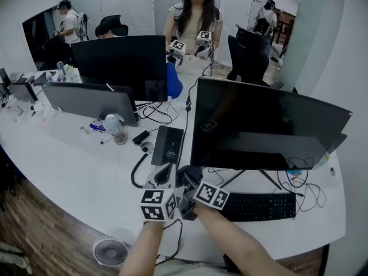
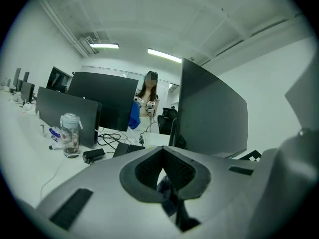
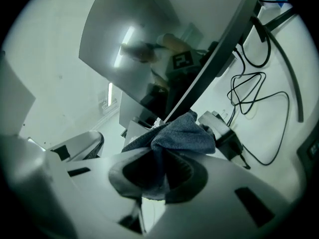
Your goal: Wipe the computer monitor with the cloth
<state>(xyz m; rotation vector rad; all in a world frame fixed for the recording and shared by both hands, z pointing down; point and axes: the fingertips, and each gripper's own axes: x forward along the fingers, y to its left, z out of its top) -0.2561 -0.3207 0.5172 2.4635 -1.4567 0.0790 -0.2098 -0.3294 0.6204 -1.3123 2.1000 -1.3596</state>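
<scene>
Cloth of soft grey-blue fabric, with a fine towel-like surface, is bunched into a thick fold and sits between the jaws of the right hand-held gripper, which are closed firmly on it. The free part stands out in front of the ribbed dark pads. I think it is held in this way so that a padded lump, and not the hard plastic, meets the glass. The left hand-held gripper is just beside the right one. Its jaws are together at the tips, and a small dark piece of the same cloth shows in the gap between them, so it seems to help to keep the bundle in place. Both are low in front of the lower left corner of the monitor, near it, but I cannot tell if the cloth touches it already. The wiping does not look begun. The monitor is a wide, flat, glossy black panel on thin metal legs, and its screen reflects the room, so marks on it would show easily. It stands on a smooth white bench, with a black keyboard in front and thin black cables lying in loose loops under the screen.
</scene>
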